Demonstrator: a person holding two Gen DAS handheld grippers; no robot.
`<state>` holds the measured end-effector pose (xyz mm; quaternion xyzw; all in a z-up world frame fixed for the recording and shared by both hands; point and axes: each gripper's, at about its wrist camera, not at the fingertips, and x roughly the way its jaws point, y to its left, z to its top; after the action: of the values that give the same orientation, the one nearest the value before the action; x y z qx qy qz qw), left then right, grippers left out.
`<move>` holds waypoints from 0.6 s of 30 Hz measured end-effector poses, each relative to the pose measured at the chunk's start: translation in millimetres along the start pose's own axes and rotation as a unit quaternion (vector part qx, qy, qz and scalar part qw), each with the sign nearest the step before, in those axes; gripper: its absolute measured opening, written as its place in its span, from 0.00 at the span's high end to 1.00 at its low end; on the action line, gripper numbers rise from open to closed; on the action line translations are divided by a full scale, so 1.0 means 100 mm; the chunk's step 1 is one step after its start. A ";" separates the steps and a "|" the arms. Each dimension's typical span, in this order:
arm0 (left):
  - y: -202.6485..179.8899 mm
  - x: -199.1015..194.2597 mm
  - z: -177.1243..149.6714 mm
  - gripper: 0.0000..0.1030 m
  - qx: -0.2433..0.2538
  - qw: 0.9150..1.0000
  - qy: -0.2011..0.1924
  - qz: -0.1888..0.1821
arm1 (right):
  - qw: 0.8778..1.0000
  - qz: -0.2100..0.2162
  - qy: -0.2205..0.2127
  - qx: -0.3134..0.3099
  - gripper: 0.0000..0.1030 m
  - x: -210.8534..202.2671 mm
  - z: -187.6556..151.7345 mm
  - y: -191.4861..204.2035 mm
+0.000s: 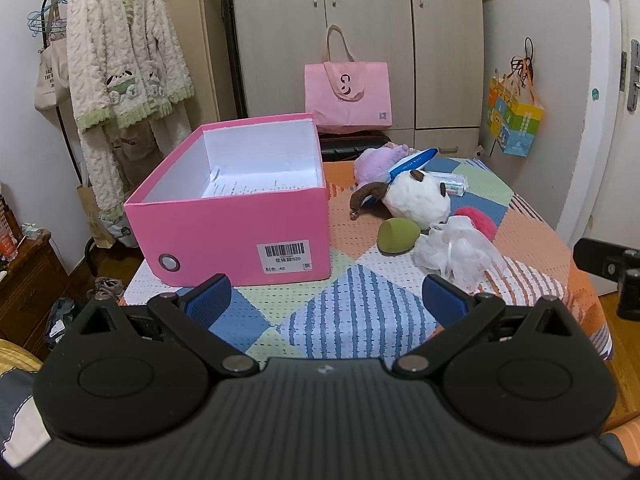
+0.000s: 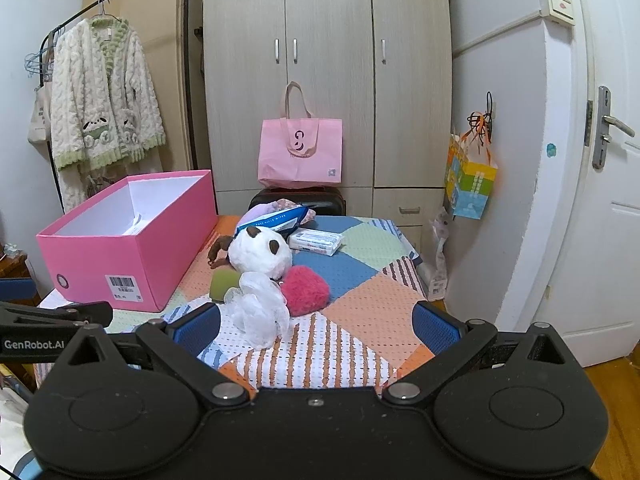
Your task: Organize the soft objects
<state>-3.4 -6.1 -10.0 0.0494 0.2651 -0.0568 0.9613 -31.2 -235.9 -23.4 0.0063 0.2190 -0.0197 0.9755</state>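
An open pink box (image 1: 240, 236) (image 2: 120, 256) stands on the left of the patchwork-covered table (image 1: 360, 320) (image 2: 360, 312), white inside with a sheet of paper in it. To its right lies a heap of soft things: a white plush toy with brown ears (image 1: 416, 196) (image 2: 260, 256), a purple plush (image 1: 376, 162), a green sponge (image 1: 398, 236) (image 2: 224, 284), a white mesh pouf (image 1: 456, 252) (image 2: 258, 312) and a pink fluffy ball (image 1: 478, 218) (image 2: 306, 290). My left gripper (image 1: 326, 298) hangs open before the box. My right gripper (image 2: 316, 328) is open, just short of the pouf.
A blue-and-white packet (image 2: 276, 218) leans on the plush and a tissue pack (image 2: 316, 242) lies behind it. A pink tote bag (image 2: 300, 152) sits before the wardrobe (image 2: 328, 60). A fluffy robe (image 1: 120, 60) hangs at left. The door (image 2: 600, 160) is at right.
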 end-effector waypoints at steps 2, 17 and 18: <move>-0.01 0.00 0.00 0.00 0.000 1.000 0.001 -0.002 | 1.000 -0.001 0.001 -0.001 0.00 0.00 0.00 0.00; 0.04 0.06 -0.01 0.00 -0.005 1.000 0.005 -0.009 | 1.000 -0.004 0.003 -0.010 0.00 0.03 -0.01 0.02; 0.05 0.06 -0.01 0.00 -0.006 1.000 0.004 -0.009 | 1.000 -0.005 0.004 -0.010 0.00 0.03 -0.01 0.02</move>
<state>1.4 -1.3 -13.9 0.0413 0.2701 -0.0634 0.9598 -28.6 -234.3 -25.8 -0.0041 0.2229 -0.0225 0.9746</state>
